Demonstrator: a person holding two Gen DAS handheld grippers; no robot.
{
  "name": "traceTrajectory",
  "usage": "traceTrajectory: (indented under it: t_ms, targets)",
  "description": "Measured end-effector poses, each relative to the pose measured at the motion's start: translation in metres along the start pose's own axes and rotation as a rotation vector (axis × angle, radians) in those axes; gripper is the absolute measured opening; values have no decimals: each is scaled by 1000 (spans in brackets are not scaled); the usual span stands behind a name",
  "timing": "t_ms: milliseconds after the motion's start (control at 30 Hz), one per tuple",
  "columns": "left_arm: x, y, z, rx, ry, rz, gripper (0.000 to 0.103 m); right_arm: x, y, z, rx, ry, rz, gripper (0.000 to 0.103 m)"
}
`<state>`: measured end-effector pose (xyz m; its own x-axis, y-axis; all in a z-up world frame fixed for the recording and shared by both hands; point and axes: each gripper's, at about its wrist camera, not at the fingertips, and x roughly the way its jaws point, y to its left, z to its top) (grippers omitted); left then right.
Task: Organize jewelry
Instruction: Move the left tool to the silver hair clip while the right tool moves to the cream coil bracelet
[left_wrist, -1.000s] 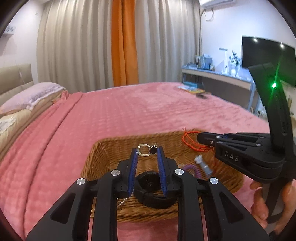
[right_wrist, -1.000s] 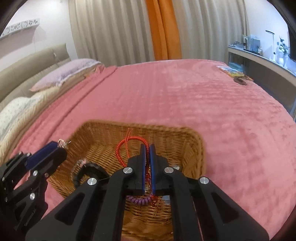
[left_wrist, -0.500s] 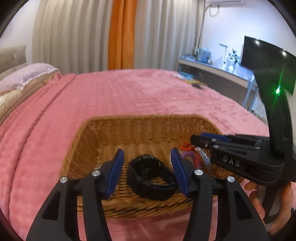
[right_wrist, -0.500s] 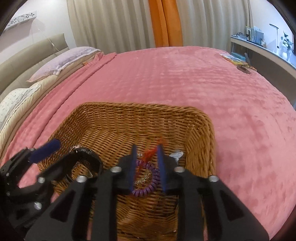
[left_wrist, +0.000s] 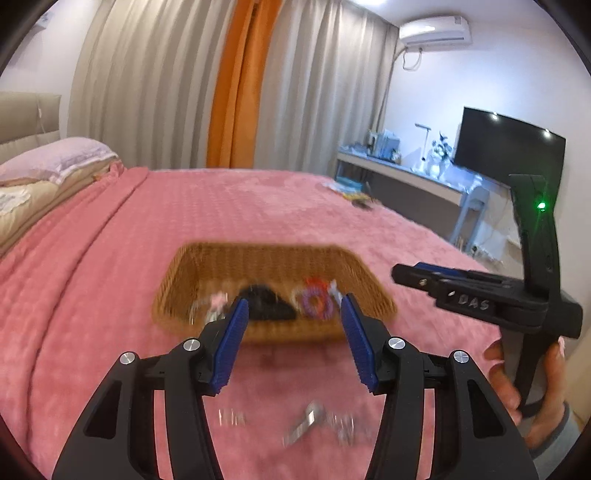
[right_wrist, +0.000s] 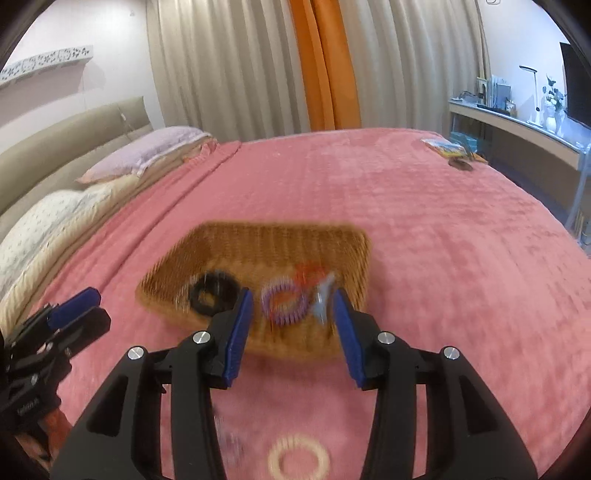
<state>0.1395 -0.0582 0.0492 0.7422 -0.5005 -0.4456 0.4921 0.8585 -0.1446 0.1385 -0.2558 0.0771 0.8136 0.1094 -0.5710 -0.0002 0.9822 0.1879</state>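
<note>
A wicker basket (left_wrist: 207, 258) (right_wrist: 258, 240) sits on the pink bed. It holds a black watch (left_wrist: 266, 302) (right_wrist: 212, 293), a purple coil band (left_wrist: 314, 302) (right_wrist: 284, 301), a red cord (right_wrist: 308, 271) and small blurred pieces. My left gripper (left_wrist: 293, 314) is open and empty, pulled back above the near rim. My right gripper (right_wrist: 293, 306) is open and empty, also back from the basket; it shows in the left wrist view (left_wrist: 406, 275). A silver clip (left_wrist: 308, 424) and a cream coil ring (right_wrist: 297, 461) lie on the blanket in front.
The pink bedspread (left_wrist: 258, 206) spreads all around the basket. Pillows (right_wrist: 147, 151) lie at the far left. A desk (left_wrist: 406, 177) with a TV (left_wrist: 509, 147) stands at the right. Small items (right_wrist: 450, 151) lie at the far bed corner.
Both grippers opened, dropping the ring piece and the red cord into the basket, then pulled back and up. Loose pieces on the blanket came into view.
</note>
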Motion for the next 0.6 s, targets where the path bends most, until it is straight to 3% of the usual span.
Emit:
traceTrajectory:
  t_ms: [100, 333, 600]
  targets:
    - [-3, 0, -25, 4, 65, 15, 50, -8, 0, -31, -21, 57, -23, 42]
    - [23, 5, -71, -5, 252, -34, 49, 5, -2, -95, -45, 161, -88, 42]
    - [62, -1, -78, 93, 396, 19, 48, 15, -14, -110, -15, 206, -91, 42]
